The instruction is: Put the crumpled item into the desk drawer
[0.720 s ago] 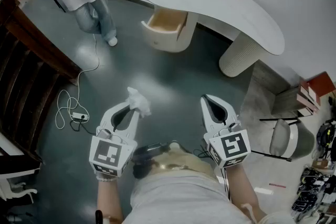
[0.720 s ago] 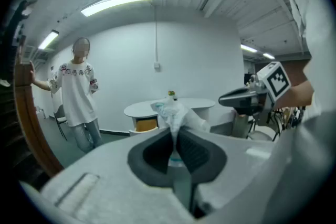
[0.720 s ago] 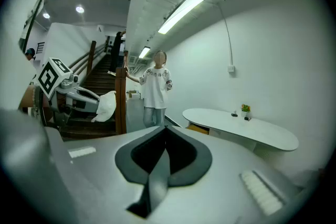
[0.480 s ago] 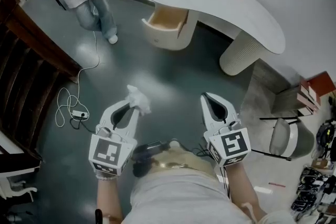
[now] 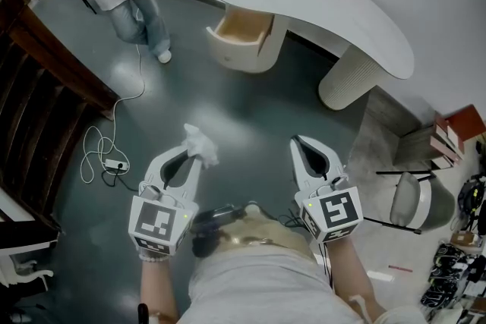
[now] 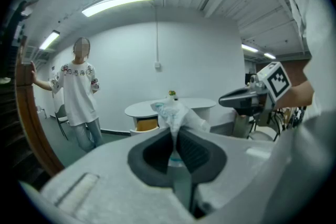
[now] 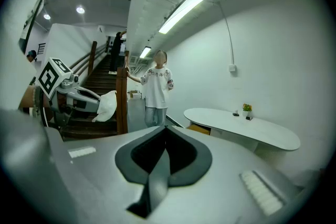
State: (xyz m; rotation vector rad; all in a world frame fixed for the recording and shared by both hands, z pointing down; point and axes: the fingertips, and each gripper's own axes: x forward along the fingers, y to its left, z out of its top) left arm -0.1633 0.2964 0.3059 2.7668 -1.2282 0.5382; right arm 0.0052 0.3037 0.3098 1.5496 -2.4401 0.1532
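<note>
Left tool (image 5: 194, 155) pinching crumpled item (image 5: 200, 140), right tool (image 5: 298, 142) alongside

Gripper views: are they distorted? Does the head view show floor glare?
Left gripper view: strong fisheye bending, black corners; the crumpled white wrapper is recognisable. Right gripper view: same bending; the long ceiling tube lamp is overexposed. Head view: yes, pale glare on the glossy dark grey floor.
</note>
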